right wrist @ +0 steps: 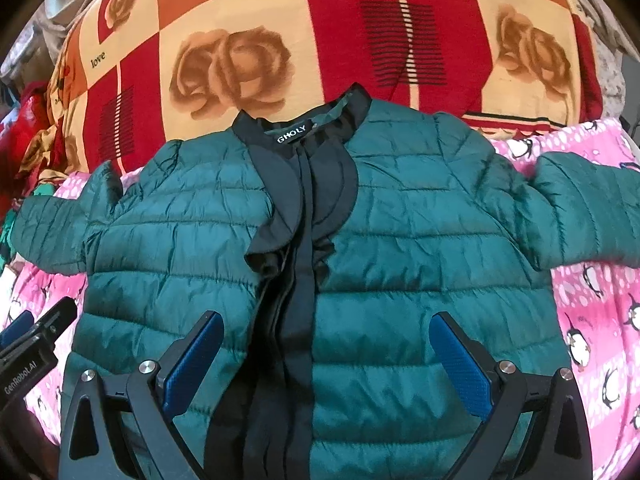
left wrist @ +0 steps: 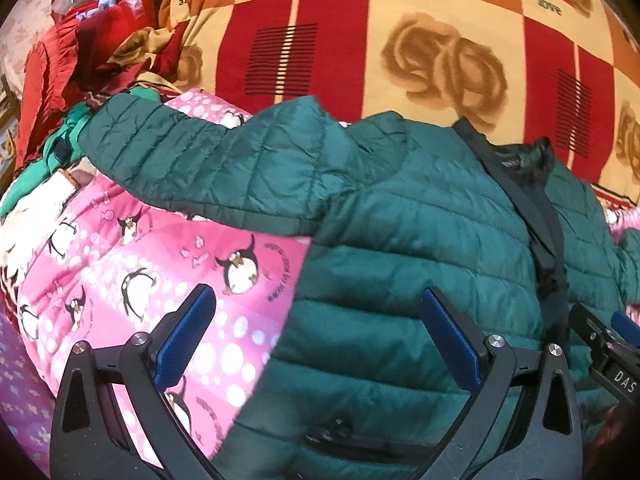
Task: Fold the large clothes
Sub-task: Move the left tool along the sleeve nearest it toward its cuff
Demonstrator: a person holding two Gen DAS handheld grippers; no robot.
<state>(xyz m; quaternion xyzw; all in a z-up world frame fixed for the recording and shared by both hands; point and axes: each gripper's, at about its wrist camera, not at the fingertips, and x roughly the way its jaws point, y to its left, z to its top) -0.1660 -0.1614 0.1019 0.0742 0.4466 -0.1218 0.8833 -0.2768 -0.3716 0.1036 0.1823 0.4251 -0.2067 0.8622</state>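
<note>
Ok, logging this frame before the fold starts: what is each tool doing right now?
Left tool: open, holding nothing, above the green jacket.
Right tool: open, holding nothing, above the jacket's front.

A pink blanket printed with penguins [left wrist: 132,276] covers the near surface, and its pink cloth shows again at the right edge of the right wrist view [right wrist: 592,304]. Beyond it lies a checked red, orange and cream blanket with rose motifs and the word "love" [left wrist: 400,20]. A heap of red cloth [left wrist: 52,64] sits at far left, with a bright green fabric piece [left wrist: 48,152] just below it.
</note>
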